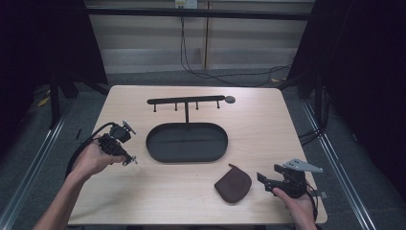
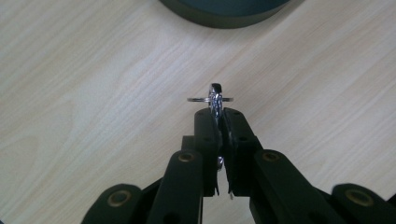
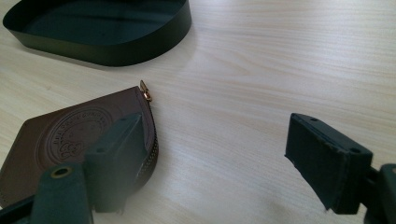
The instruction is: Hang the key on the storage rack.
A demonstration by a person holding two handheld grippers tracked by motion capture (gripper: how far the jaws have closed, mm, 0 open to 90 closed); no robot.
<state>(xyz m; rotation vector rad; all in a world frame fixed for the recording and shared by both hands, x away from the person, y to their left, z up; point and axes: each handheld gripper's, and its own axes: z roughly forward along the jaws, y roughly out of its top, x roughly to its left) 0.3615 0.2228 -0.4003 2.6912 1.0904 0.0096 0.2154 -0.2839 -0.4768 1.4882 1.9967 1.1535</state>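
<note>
So the left gripper [image 2: 217, 112] is pinching a small silver metal keyring [image 2: 212, 99] right at the very tips of its fingers [image 2: 207, 128], and honestly that's the sketchy part. The ring is sticking out past the tips with only a sliver of metal actually clamped, so I'm guessing any quick twist or bump could make it pivot or just pop out and drop onto the pale wooden desk [image 1: 249, 124]. If it's heading for the black metal hook rack [image 1: 186, 100] standing behind the dark oval tray [image 1: 186, 142], threading a thin ring onto one of those little pegs is going to be fiddly, and a ring that's rotated in the grip would miss.

Pose-wise: the left hand [image 1: 93, 158] is sitting off the tray's left side, with the gripper angled in toward the tray. The right hand [image 1: 299, 203] is resting near the desk's front right corner, and the right gripper [image 3: 212, 158] is pointing left with its fingers spread wide, gripping nothing. The brown leather zip pouch [image 1: 233, 184] is lying just beside it.
</note>
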